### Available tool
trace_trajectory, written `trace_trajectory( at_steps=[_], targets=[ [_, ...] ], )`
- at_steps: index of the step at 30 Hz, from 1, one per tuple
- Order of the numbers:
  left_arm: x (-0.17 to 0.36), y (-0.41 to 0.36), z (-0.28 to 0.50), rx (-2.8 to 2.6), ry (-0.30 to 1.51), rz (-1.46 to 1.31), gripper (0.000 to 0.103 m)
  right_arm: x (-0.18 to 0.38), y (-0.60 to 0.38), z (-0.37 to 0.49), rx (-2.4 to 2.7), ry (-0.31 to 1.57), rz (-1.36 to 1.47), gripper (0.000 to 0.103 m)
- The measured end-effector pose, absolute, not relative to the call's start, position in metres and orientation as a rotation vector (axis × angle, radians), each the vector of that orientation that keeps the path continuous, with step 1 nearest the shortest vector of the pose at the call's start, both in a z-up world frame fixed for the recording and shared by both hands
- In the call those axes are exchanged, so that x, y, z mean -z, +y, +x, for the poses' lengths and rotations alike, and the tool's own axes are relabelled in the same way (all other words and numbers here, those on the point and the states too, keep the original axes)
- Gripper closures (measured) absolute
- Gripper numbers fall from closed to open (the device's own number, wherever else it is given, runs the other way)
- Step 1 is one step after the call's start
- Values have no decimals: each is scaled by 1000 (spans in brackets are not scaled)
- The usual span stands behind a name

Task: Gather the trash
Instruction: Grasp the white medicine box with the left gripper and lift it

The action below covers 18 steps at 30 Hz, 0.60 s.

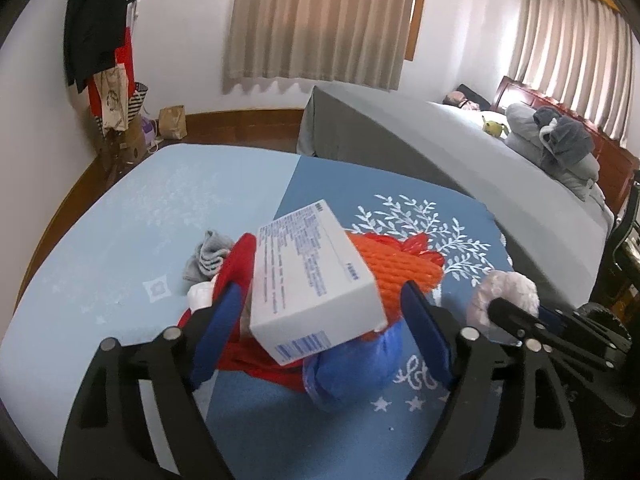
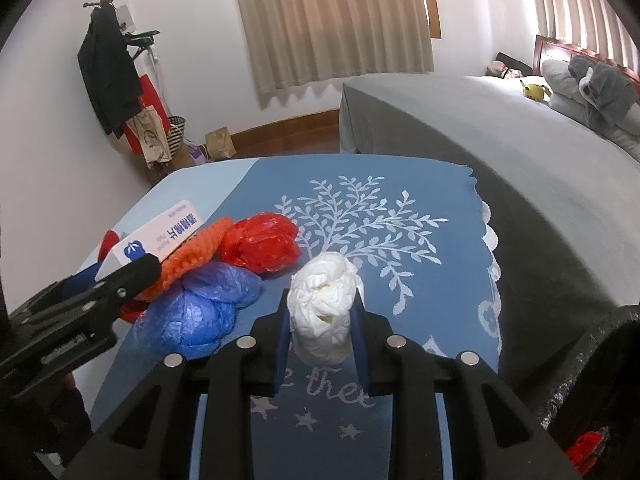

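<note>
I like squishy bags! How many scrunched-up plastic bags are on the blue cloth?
2. A blue bag sits nearest, beside the held white wad. A red bag lies just behind it, next to the orange knit thing. More might hide under the box.

I saw the blue leaf-print cloth (image 2: 400, 184) across mid-frame; on it lay a crumpled blue bag (image 2: 200, 312), red bag (image 2: 260, 246), and at centre-left a grey sock (image 1: 206, 258).

left gripper (image 1: 320, 312) jaws apart, right gripper (image 2: 320, 320) clamped
</note>
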State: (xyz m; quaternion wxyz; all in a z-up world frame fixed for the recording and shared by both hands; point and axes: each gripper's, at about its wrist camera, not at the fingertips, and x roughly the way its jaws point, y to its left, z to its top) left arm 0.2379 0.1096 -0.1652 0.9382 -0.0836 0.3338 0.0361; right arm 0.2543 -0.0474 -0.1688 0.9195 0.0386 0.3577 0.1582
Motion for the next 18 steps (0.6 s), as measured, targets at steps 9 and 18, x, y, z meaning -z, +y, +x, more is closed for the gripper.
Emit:
trace_trajectory(
  at_steps=[9, 18],
  targets=[
    [164, 105, 215, -61, 655, -112, 42, 170, -50, 245, -325, 748, 90, 76],
    [187, 103, 186, -25, 738, -59, 33, 176, -57, 235, -316, 773, 91, 76]
  ],
)
